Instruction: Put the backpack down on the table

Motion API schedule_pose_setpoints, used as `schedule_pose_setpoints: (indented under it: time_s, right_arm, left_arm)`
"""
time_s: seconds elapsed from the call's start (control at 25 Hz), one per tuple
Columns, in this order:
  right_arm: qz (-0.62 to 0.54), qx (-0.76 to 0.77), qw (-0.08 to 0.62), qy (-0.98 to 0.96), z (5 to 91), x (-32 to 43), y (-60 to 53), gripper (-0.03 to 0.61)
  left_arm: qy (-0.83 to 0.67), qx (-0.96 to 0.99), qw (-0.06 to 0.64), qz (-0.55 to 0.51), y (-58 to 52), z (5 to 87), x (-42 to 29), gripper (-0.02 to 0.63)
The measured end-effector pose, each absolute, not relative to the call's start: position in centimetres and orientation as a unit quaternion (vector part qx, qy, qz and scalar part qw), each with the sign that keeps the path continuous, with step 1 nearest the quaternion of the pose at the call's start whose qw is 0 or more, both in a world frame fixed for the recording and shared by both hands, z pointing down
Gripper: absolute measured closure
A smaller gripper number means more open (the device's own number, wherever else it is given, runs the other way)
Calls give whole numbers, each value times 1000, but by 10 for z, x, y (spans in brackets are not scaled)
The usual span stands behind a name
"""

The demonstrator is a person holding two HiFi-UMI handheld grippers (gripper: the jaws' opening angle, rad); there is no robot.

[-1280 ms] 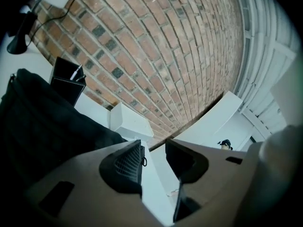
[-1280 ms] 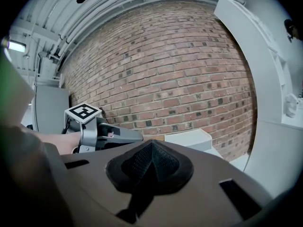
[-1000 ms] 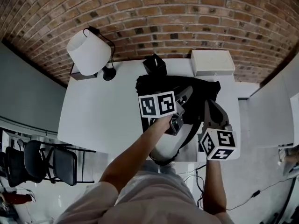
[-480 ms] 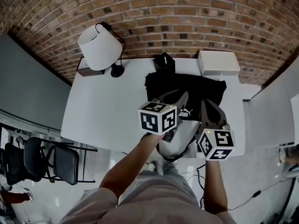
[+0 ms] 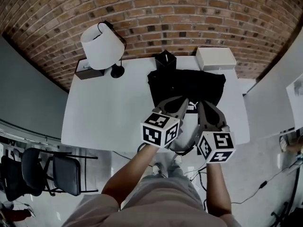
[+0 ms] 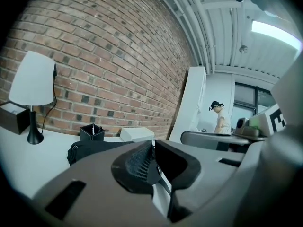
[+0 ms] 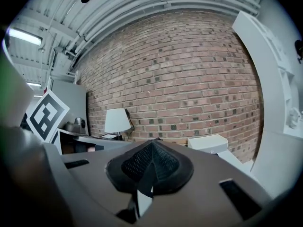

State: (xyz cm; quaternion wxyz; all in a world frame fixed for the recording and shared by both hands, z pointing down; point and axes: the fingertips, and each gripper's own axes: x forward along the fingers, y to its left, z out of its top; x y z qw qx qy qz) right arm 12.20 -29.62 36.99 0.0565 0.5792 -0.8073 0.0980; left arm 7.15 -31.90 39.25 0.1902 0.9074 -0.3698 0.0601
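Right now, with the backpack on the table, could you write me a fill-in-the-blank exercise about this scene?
1. The black fabric backpack lies on the white ____.
2. The black-based table lamp has a ____ shade.
3. The wall behind the lamp is built of ____.
Missing words: table; white; brick.

Black backpack [image 5: 187, 85], lying flat on the white table [image 5: 104, 112] (far right part); small white logo uppermost
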Motion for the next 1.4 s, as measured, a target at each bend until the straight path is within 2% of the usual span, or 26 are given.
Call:
schedule_pose_setpoints:
  time_s: [0.72,1.4]
  right_arm:
    - [94,596,59,-795,378,64,-223,578]
    - [78,595,71,-797,372,49,-217,578]
  left_arm:
    - [-351,922,137,87,-241,402,29,607]
    - [-346,921,154,91,-235,403,20,607]
